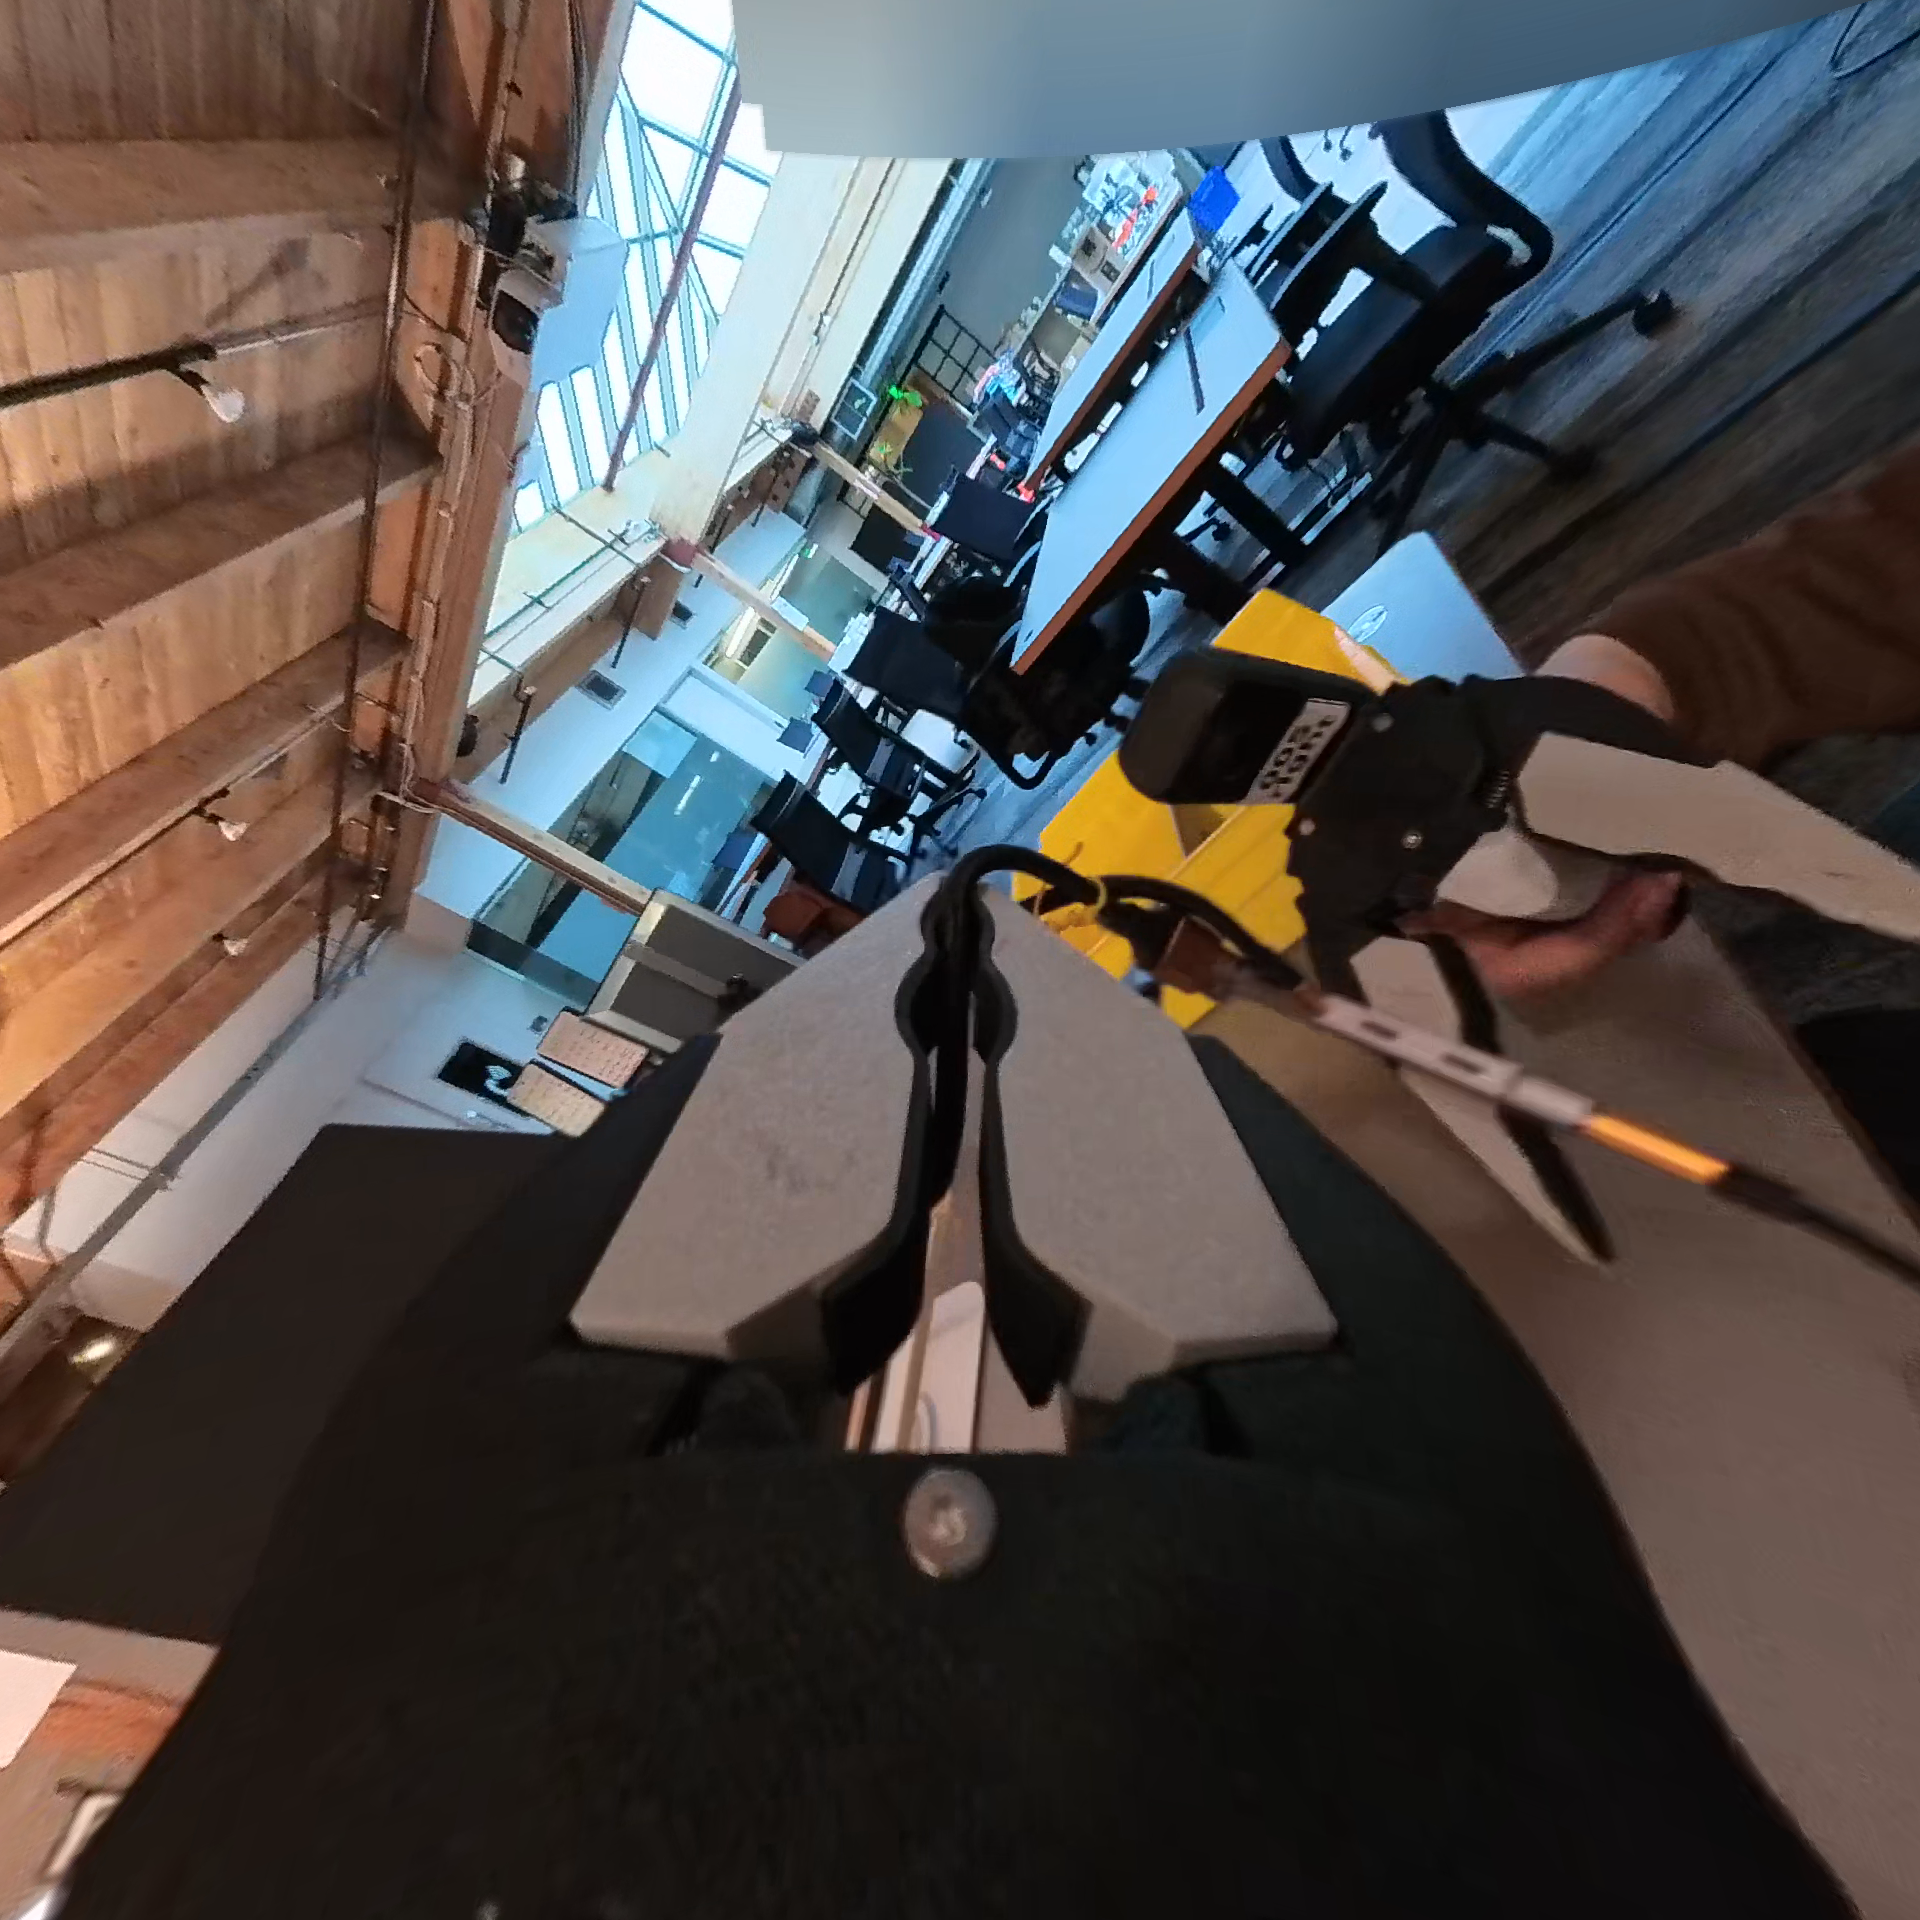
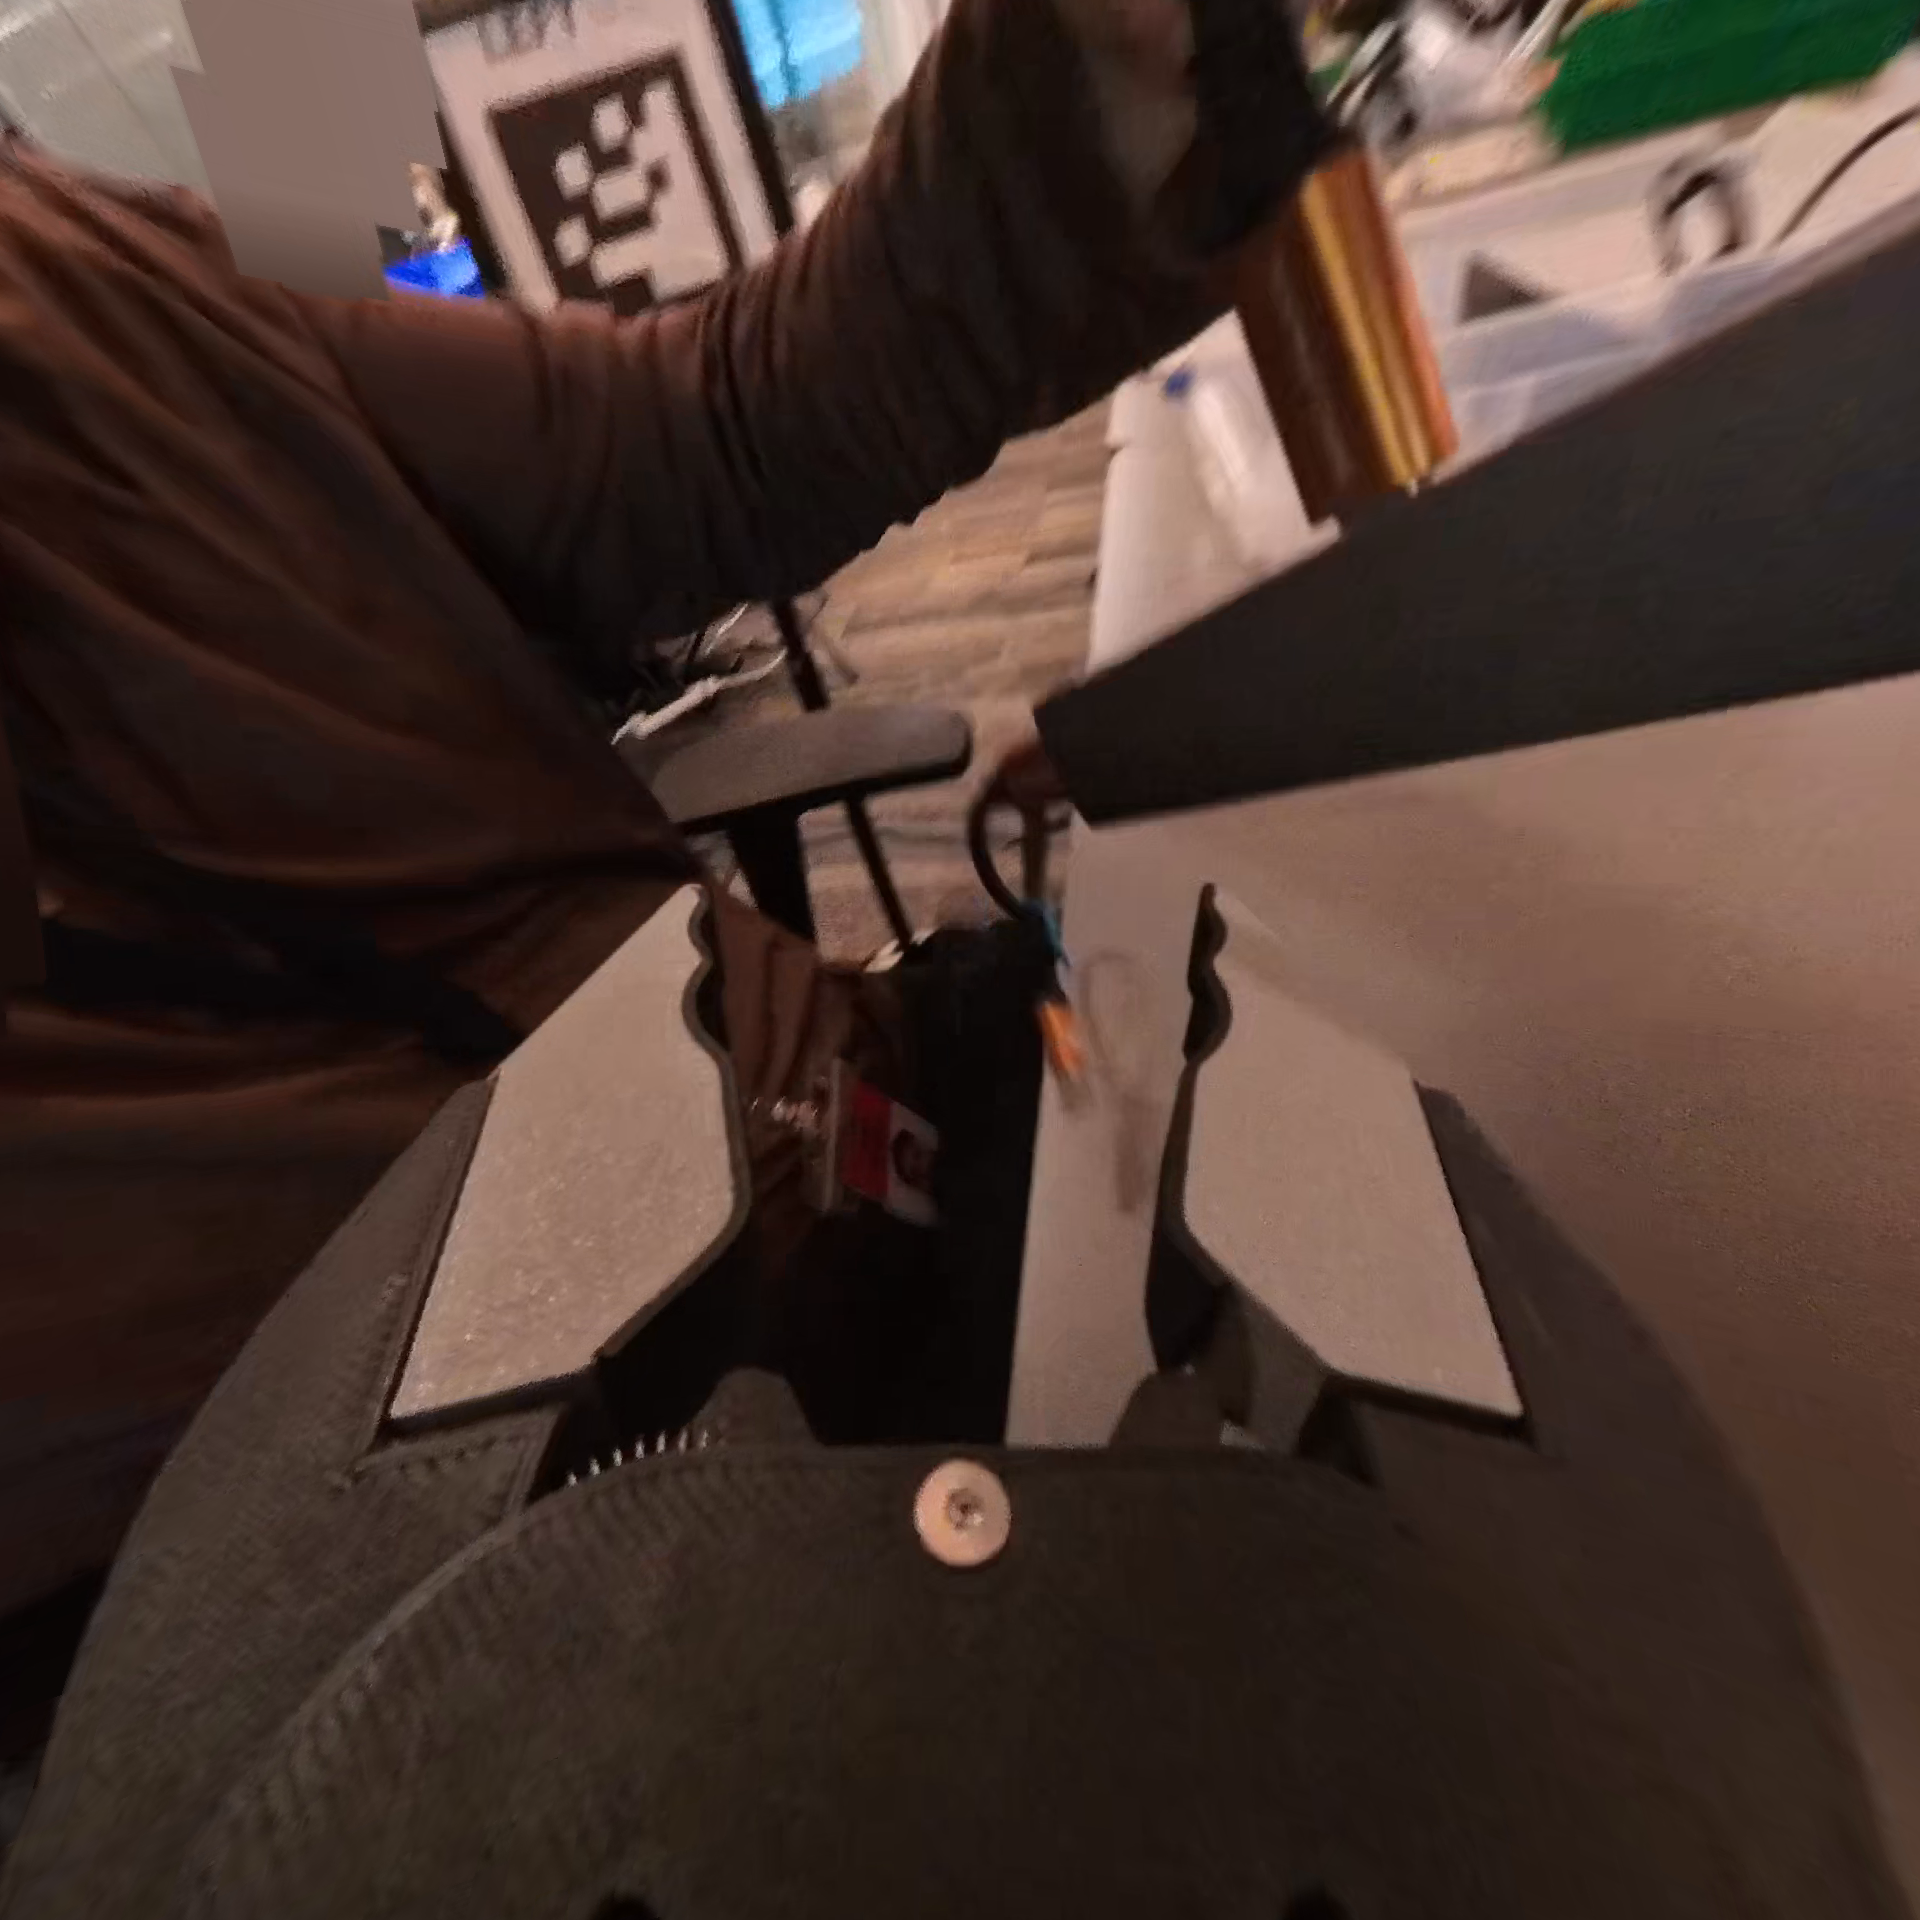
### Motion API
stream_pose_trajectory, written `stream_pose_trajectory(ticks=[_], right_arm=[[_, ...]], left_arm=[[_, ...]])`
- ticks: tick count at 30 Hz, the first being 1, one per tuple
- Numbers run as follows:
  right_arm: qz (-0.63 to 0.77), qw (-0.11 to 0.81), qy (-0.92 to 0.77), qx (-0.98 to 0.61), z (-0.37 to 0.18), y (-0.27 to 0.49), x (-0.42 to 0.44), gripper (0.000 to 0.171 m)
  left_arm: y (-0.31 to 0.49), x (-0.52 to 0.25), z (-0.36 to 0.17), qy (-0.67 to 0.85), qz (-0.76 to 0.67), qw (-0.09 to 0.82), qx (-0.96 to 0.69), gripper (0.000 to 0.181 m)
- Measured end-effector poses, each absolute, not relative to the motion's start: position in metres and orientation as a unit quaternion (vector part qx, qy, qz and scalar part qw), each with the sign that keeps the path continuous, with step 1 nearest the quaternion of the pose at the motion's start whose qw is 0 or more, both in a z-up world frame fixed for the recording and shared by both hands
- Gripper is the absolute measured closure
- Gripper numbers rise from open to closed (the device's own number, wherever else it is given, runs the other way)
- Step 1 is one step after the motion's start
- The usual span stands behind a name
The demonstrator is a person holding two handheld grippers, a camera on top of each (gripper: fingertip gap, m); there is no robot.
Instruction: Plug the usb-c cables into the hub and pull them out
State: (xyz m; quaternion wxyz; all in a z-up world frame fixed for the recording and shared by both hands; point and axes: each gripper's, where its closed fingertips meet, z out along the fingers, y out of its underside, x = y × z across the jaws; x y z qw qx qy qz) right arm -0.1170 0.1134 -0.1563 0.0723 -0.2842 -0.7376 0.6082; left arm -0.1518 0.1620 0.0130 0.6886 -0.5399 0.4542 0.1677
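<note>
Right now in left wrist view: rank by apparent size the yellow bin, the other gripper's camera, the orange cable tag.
1. yellow bin
2. camera, though it is nearer, so true order unsure
3. orange cable tag

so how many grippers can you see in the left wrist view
2: the left gripper in the foreground, shut on a black cable; the right gripper at right, held by a hand.

Pale grey tabletop (image 1: 1714, 1403) (dark-edged); black cable (image 1: 1829, 1221) across it

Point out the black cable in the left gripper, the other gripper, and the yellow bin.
black cable (image 1: 961, 971), left wrist view, stretch pinched between the fingers
right gripper (image 1: 1392, 831), left wrist view, black body
yellow bin (image 1: 1195, 831), left wrist view, side wall
</note>
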Motion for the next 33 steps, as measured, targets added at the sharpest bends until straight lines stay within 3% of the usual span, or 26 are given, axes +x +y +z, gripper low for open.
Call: stream_pose_trajectory(ticks=[5, 7, 8, 9, 13, 14, 19, 22, 23, 27, 33], right_arm=[[0.644, 0.095, -0.66, -0.375, -0.145, 0.144, -0.153, 0.073], [0.664, 0.103, -0.643, -0.369, -0.14, 0.15, -0.154, 0.088], [0.68, 0.111, -0.633, -0.354, -0.133, 0.151, -0.152, 0.109], [0.697, 0.115, -0.626, -0.331, -0.126, 0.151, -0.148, 0.142], [0.725, 0.109, -0.621, -0.278, -0.111, 0.14, -0.136, 0.169], [0.721, 0.119, -0.625, -0.275, -0.11, 0.138, -0.138, 0.161], [0.693, 0.19, -0.615, -0.324, -0.105, 0.145, -0.158, 0.168], [0.686, 0.224, -0.598, -0.348, -0.102, 0.152, -0.168, 0.169], [0.687, 0.234, -0.591, -0.353, -0.101, 0.154, -0.17, 0.168], [0.713, 0.233, -0.567, -0.342, -0.094, 0.151, -0.174, 0.167], [0.738, 0.221, -0.549, -0.323, -0.094, 0.127, -0.19, 0.167]], left_arm=[[0.162, -0.158, -0.003, 0.466, 0.117, 0.679, -0.554, 0.181], [0.163, -0.162, -0.004, 0.464, 0.12, 0.681, -0.554, 0.181], [0.163, -0.164, -0.005, 0.462, 0.117, 0.68, -0.557, 0.181], [0.163, -0.165, -0.007, 0.46, 0.115, 0.678, -0.561, 0.181], [0.162, -0.17, -0.005, 0.444, 0.12, 0.684, -0.566, 0.179], [0.162, -0.172, -0.004, 0.438, 0.122, 0.684, -0.57, 0.177], [0.176, -0.236, -0.019, 0.25, 0.151, 0.628, -0.722, 0.165], [0.155, -0.254, -0.044, 0.158, 0.082, 0.603, -0.778, 0.118], [0.144, -0.25, -0.051, 0.146, 0.048, 0.607, -0.78, 0.114], [0.113, -0.228, -0.081, 0.145, -0.02, 0.626, -0.766, 0.116], [0.127, -0.194, -0.124, 0.198, -0.068, 0.601, -0.771, 0.125]])
